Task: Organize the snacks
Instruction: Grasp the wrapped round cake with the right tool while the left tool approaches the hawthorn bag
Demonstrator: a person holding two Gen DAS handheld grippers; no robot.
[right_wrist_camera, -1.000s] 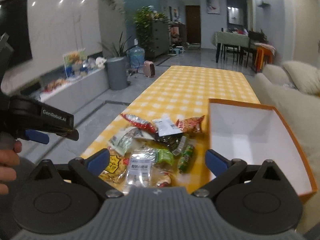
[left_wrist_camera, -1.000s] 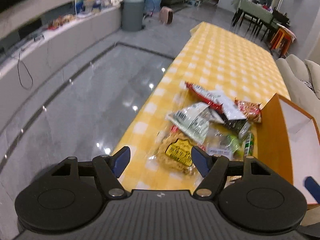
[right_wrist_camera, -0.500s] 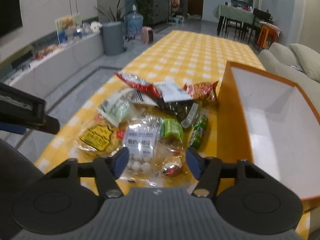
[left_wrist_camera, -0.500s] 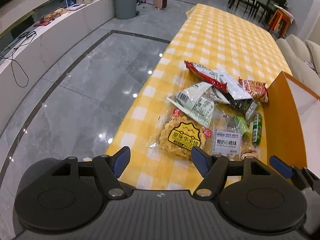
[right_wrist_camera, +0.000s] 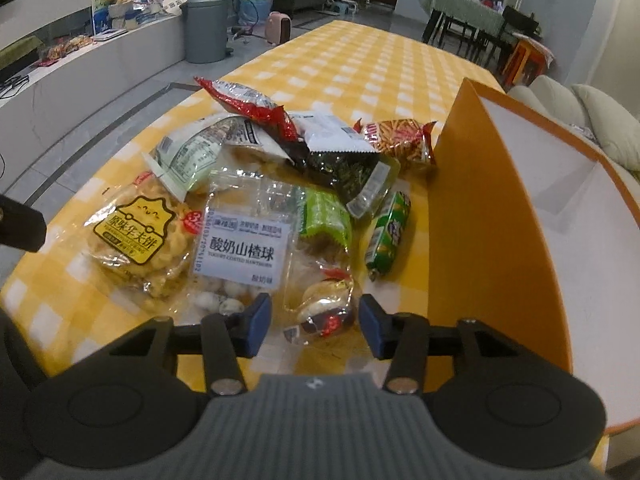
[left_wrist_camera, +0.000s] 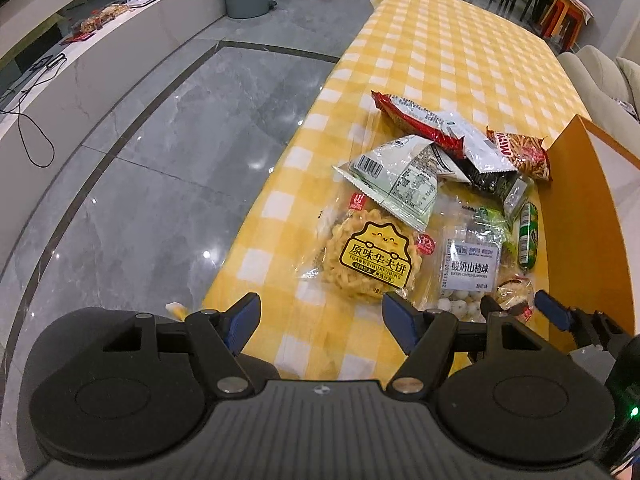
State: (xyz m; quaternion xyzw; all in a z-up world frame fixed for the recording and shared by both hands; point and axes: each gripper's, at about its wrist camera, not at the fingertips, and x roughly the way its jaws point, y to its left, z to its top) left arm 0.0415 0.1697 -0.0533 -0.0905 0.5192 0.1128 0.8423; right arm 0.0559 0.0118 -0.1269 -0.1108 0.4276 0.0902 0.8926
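Nearest the right tongs (right_wrist_camera: 316, 324), spread wide and empty, lies a small crinkly wrapped sweet (right_wrist_camera: 326, 310): light, slippery, best pinched across its plump middle

home living room: sofa (right_wrist_camera: 576, 116), dining table (right_wrist_camera: 464, 8)

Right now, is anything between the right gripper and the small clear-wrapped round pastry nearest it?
Nothing visible. The small clear-wrapped round pastry lies directly ahead of the open right gripper; the clear bag of white yogurt hawthorn balls sits just beside it, left.
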